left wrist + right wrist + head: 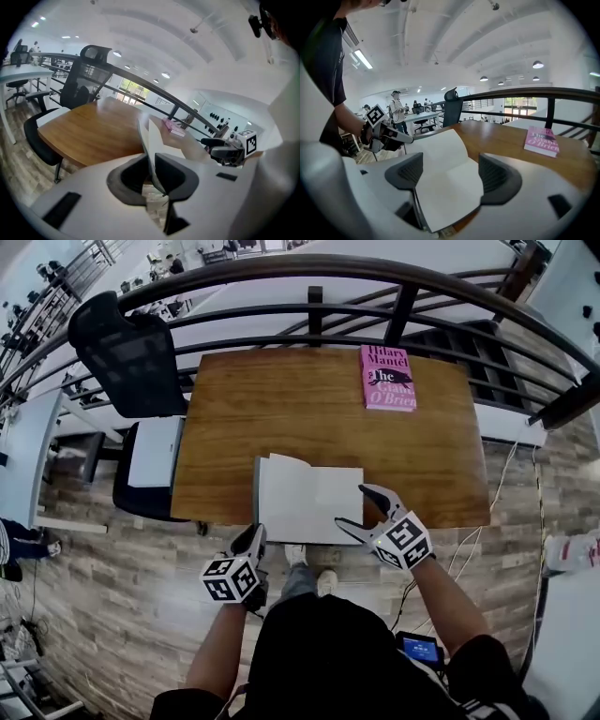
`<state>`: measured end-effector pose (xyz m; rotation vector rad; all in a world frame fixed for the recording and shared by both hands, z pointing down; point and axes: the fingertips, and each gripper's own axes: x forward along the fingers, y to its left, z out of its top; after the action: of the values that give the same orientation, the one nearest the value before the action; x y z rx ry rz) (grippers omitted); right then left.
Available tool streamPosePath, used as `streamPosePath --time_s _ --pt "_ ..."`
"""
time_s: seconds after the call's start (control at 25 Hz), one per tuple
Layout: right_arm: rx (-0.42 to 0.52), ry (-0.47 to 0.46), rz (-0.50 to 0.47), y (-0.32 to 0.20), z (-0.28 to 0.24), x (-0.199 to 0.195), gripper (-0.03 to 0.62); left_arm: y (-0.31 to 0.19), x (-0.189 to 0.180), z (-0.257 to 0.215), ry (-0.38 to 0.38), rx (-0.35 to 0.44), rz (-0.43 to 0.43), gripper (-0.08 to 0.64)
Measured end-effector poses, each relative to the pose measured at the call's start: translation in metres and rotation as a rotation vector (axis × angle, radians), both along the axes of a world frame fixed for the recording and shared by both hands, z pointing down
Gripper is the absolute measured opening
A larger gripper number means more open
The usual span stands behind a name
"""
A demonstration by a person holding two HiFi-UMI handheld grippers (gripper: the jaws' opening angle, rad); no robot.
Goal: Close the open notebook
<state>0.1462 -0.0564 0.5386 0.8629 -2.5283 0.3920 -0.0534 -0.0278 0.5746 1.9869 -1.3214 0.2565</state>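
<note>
The open notebook lies with blank white pages near the front edge of the wooden table. My left gripper is at its front left corner, shut on the left cover and pages, which stand lifted off the table. In the left gripper view that thin leaf runs straight between the closed jaws of the left gripper. My right gripper hovers open over the notebook's right page. In the right gripper view the white page lies below the right gripper, untouched.
A pink book lies at the table's far right. A black office chair stands to the table's left, with a white seat pad below it. A dark metal railing curves behind the table. The floor is wood.
</note>
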Motion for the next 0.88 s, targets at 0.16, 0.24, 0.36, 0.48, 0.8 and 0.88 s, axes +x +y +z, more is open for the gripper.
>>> streamPosePath --time_s 0.16,0.24,0.36,0.48,0.8,0.88 --pt "0.003 -0.011 0.025 0.011 -0.006 0.016 0.365 0.002 0.015 -0.017 -0.005 0.019 0.019 0.057" --pt "0.004 -0.007 0.027 0.014 -0.006 0.02 0.365 -0.001 0.022 -0.024 -0.005 0.032 0.038 0.057" --pt "0.005 0.003 0.026 0.024 -0.004 0.026 0.365 0.0 0.034 -0.032 -0.022 0.054 0.081 0.058" --pt "0.019 0.042 0.018 0.037 0.001 0.034 0.364 0.003 0.05 -0.04 -0.033 0.074 0.124 0.06" --pt "0.028 0.133 -0.002 0.07 0.014 0.051 0.365 0.008 0.111 -0.055 -0.017 0.104 0.273 0.066" --pt "0.026 0.124 0.013 0.076 0.013 0.054 0.365 0.009 0.127 -0.055 -0.013 0.107 0.316 0.074"
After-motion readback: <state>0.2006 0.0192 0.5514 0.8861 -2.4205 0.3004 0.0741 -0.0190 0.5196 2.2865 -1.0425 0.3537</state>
